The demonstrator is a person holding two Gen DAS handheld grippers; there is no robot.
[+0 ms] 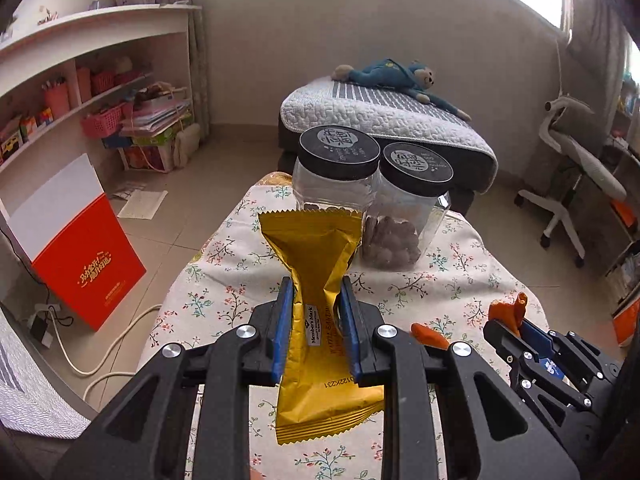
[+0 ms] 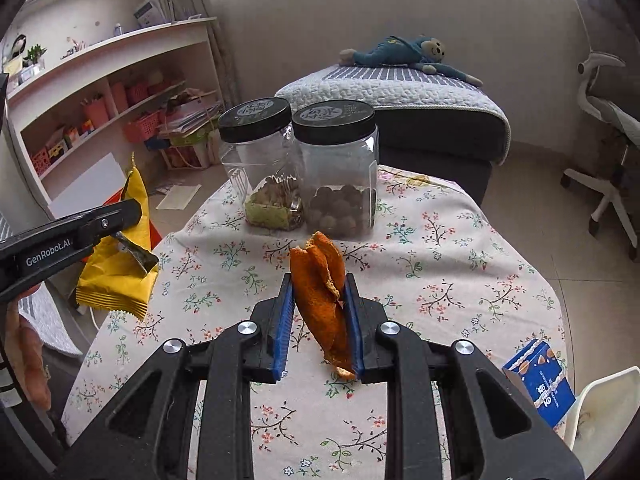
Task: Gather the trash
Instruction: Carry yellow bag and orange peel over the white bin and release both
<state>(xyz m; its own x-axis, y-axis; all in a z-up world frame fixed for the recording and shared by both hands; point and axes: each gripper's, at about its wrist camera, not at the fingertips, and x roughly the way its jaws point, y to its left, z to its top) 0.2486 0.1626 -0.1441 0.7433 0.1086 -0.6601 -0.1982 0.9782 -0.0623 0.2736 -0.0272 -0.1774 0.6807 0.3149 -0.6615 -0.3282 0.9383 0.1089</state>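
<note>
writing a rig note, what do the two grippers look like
Both are matte black plastic. The left gripper and right gripper each have angular cut-out linkage arms, round silver pivot bolts and blue ribbed pads. The left one carries white "GenRobot.AI" lettering on its side.

jars (image 2: 296,168): 2 | wrappers (image 1: 316,320): 1 | orange peels (image 2: 324,300): 1 | cartons (image 2: 540,380): 1

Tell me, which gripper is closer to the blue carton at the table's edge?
Right. The right gripper, clamping orange peel, is just beside the blue carton. The left gripper, clamping a yellow foil wrapper, is beyond the right one.
</note>
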